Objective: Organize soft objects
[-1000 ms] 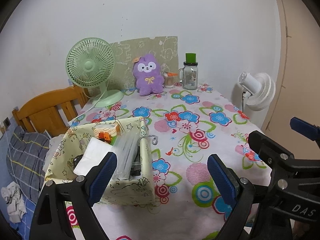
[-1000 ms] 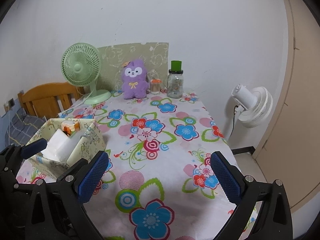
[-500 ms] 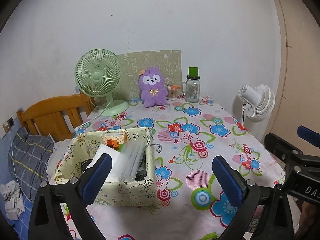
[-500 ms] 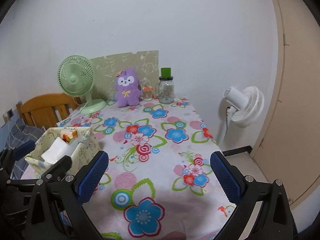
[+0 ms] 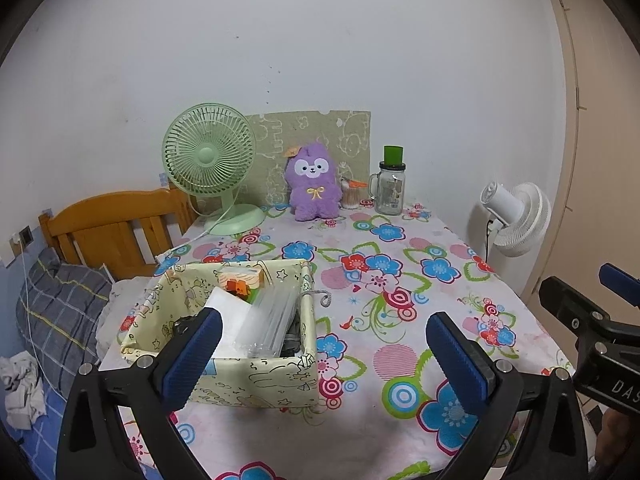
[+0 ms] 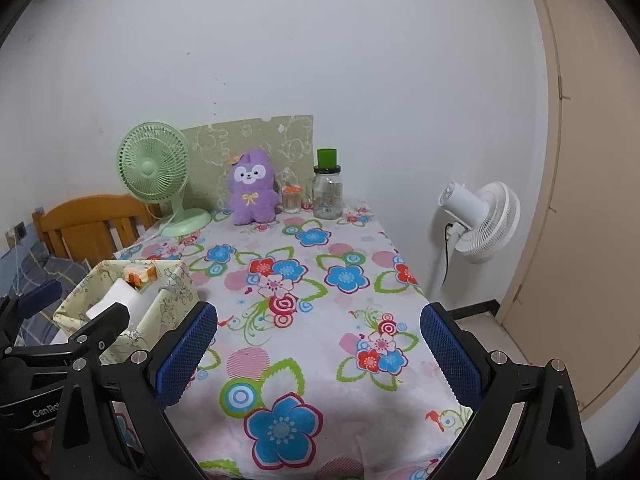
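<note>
You've got one purple plush toy point(image 5: 312, 184) sitting upright at the far end of the flowered surface point(image 6: 320, 344), between one green desk fan point(image 5: 210, 160) and one glass jar with a green lid point(image 5: 390, 188). One pale yellow fabric box point(image 5: 256, 380) sits near left, contents jumbled, hard to make out. Your left gripper point(image 5: 320, 354) and right gripper point(image 6: 318, 354) both have fingers released, empty.

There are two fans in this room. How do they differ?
The green fan stands on the table, facing the camera; the white fan stands off the table's right side, turned away rightward. The green fan has a round base; the white fan's base is hidden. Both have round grilles.
</note>
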